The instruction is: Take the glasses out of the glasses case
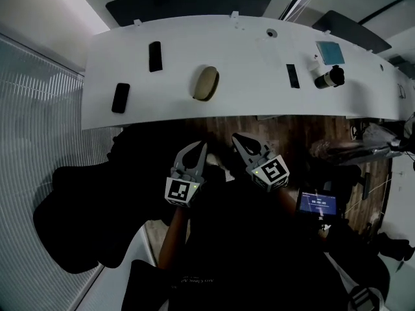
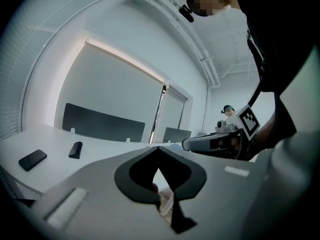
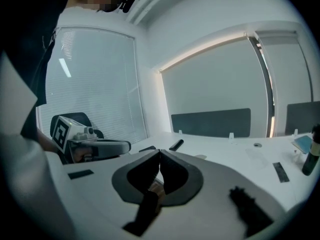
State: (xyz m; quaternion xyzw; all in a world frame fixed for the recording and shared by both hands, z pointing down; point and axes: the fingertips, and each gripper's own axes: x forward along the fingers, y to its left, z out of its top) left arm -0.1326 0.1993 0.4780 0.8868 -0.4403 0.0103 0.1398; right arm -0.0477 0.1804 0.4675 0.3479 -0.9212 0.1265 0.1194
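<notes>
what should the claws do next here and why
Probably move the left claw and right claw forward over the table edge toward the tan glasses case, opening them on the way. Both are shut, empty and held short of the table, while the case lies ahead of them, untouched and apparently closed.
</notes>
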